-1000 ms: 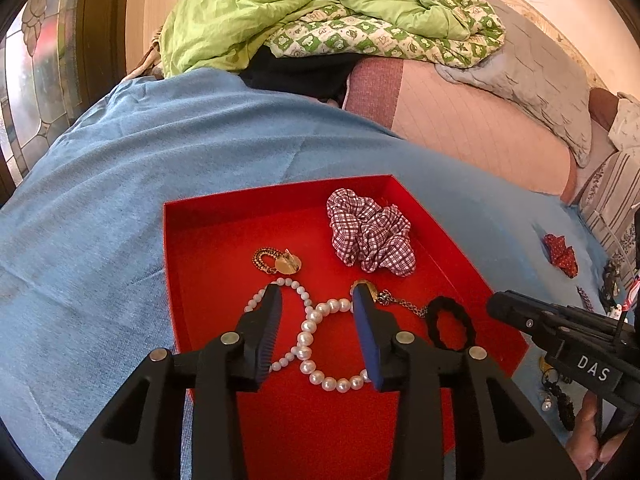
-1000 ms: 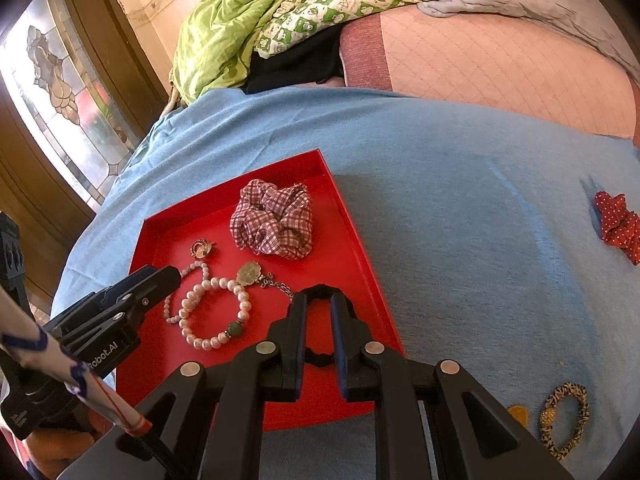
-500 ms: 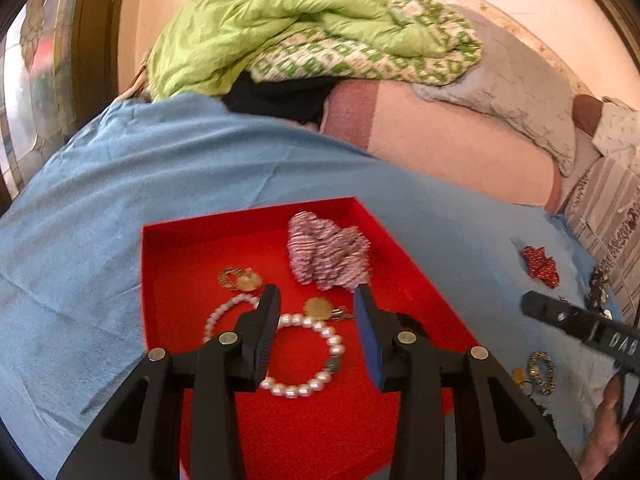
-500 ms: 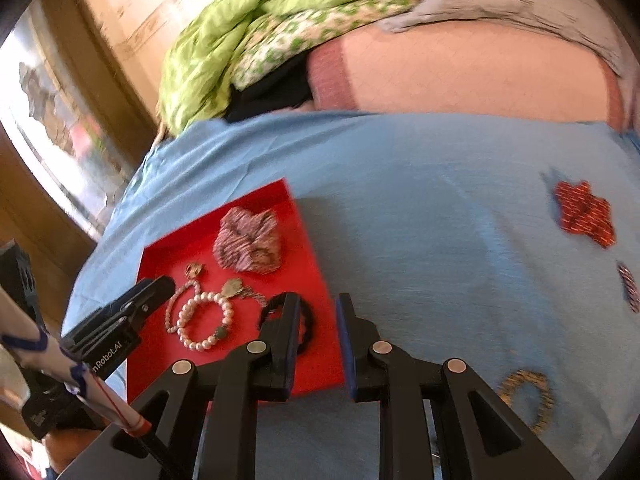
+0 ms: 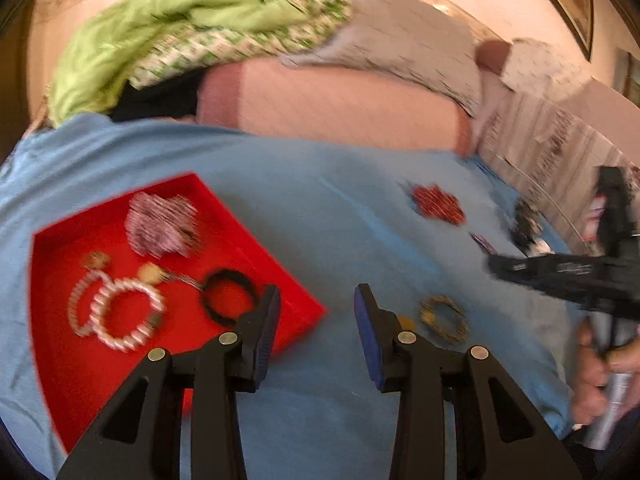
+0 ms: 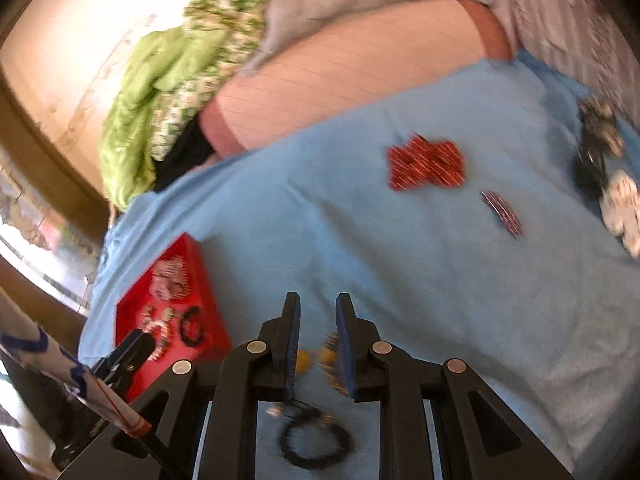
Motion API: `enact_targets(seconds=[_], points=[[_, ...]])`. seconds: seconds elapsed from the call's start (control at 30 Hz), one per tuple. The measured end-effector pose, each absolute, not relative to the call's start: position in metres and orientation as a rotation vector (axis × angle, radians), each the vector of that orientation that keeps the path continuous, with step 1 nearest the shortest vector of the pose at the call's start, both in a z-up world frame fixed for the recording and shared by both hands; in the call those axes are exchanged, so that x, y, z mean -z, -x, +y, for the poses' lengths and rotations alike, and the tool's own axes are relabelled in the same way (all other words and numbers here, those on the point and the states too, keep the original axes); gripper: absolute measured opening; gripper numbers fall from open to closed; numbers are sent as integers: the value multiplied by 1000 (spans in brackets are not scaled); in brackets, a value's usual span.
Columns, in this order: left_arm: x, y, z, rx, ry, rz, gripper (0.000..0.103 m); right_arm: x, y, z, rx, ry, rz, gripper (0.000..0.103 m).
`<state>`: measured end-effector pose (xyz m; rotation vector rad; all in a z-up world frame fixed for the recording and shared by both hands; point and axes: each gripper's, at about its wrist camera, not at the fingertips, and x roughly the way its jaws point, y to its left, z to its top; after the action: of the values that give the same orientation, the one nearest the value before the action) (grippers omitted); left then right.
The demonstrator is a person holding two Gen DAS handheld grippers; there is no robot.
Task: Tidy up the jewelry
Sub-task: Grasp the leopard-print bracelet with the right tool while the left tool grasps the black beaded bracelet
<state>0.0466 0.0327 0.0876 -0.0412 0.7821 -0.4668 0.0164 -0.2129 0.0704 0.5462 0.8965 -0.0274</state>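
A checked scrunchie, pearl bracelets and black hair tie already lie in the shallow red tray on the blue-sheeted bed, while red bow, gold-brown bracelet and other pieces wait outside, near both empty, spread claws.

No legible text, label, brand or number in either view. Faint pale markings on the side of the right claw, far right of the left wrist view, too blurred to read.
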Motion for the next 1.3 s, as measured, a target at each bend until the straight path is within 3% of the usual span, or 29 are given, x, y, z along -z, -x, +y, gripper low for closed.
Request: enact_targets(seconds=[0.43, 0.57, 0.6, 0.63, 0.67, 0.77, 1.07, 1.3], points=[[-54, -7, -29, 707, -11, 974, 37, -25, -42, -201, 46, -379, 1097, 20], [-41, -4, -48, 726, -30, 1014, 46, -22, -44, -192, 67, -267, 1107, 20], [-38, -3, -52, 730, -42, 1022, 46, -22, -45, -191, 65, -249, 1110, 19], [-35, -2, -56, 726, -59, 1022, 46, -23, -44, -189, 77, -220, 1105, 9], [-34, 0, -58, 718, -74, 1014, 46, -23, -43, -188, 88, -205, 1100, 7], [-31, 2, -64, 712, -121, 1002, 9, -34, -40, -197, 95, -259, 1046, 6], [-69, 8, -47, 755, -69, 797, 9, -77, -26, -205, 77, -352, 819, 6], [-88, -13, -9, 661, 20, 706, 9, -91, -25, -192, 32, -352, 747, 6]])
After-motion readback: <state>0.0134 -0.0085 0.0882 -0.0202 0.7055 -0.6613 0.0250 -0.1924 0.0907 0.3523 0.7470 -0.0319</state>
